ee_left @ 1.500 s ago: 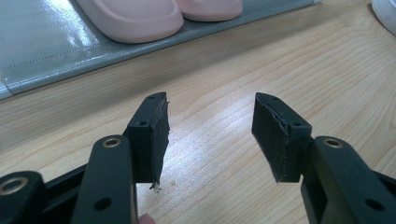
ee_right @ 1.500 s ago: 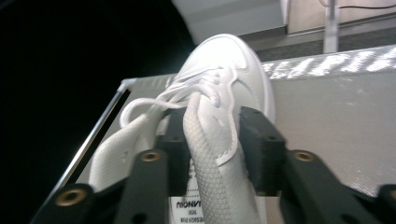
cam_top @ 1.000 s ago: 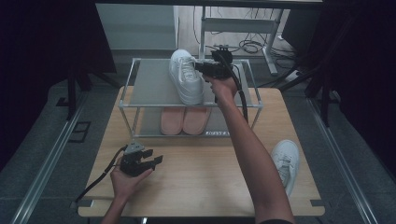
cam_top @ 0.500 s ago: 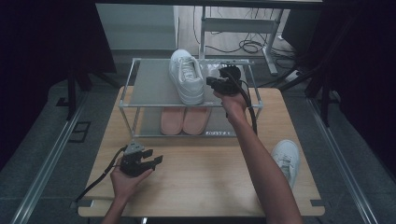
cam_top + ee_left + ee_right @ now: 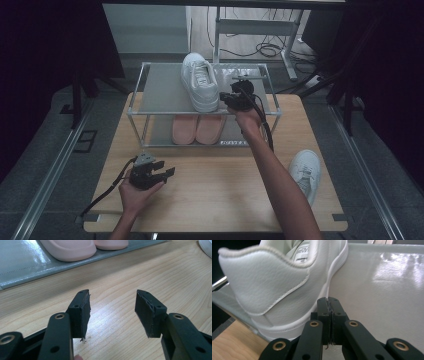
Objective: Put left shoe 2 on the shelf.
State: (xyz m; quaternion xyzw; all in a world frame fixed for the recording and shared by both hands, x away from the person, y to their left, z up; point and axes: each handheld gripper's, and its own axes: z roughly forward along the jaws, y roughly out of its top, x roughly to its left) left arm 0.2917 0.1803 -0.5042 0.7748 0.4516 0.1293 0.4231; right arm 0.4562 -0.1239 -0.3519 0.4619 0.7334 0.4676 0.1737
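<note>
Since the earlier frames the right hand-held gripper (image 5: 235, 98) has drawn back from the far side of the rack toward the person; it now sits at the near right of the white sneaker (image 5: 199, 81), beside its heel. The sneaker itself has not shifted, nor has the left hand-held gripper (image 5: 165, 173).

The right gripper view shows its jaws pressed flat together with nothing between them, the tips just beside the sole at the heel (image 5: 259, 280), too close to tell whether they touch. Judging from that, the shoe has been let go and the closed jaws are either leaving or nudging it straight.

The sneaker stands upright on its sole on the top shelf (image 5: 160, 90) of the shoe rack, right of centre. Its long axis runs front to back across the shelf, toe toward the far edge, heel at the near edge facing the person. That leaves bare shelf to its right, likely room for its mate.

The second white sneaker (image 5: 305, 170) lies on the worktop (image 5: 220, 195) near its right edge, well apart from the rack. A pair of pink slippers (image 5: 195, 129) sits side by side on the lower shelf.

The left hand-held gripper rests low over the worktop at the near left, jaws spread wide and empty, probably parked while the right does the work.
</note>
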